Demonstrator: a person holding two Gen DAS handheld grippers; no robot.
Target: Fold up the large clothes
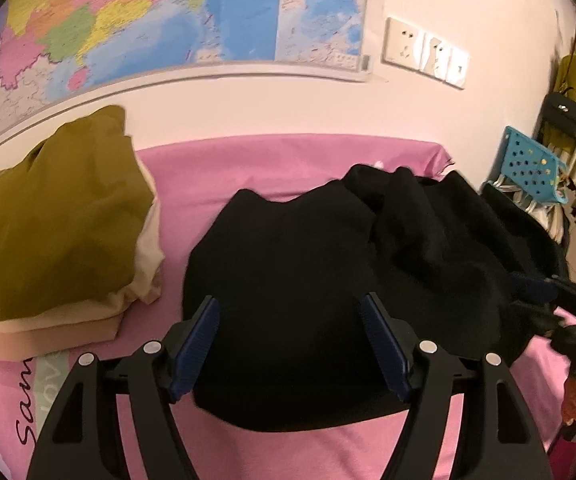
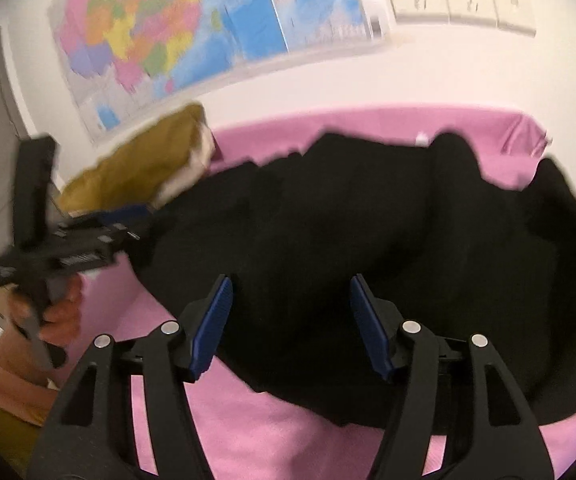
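Both claws sit nearest the lens, each with blue pads spread and nothing between them. Left claw hovers above the near left part of the black garment; jaws released. Right claw hovers above the garment's near edge; jaws released, no cloth pinched.

Pink bed sheet spans the bed, up to the far wall. Black garment lies bunched across the middle of the sheet, rumpled higher at the far right. Mustard cloth is piled at the left on a cream layer, apart from the garment. Wall map hangs far left; white sockets are to its right.
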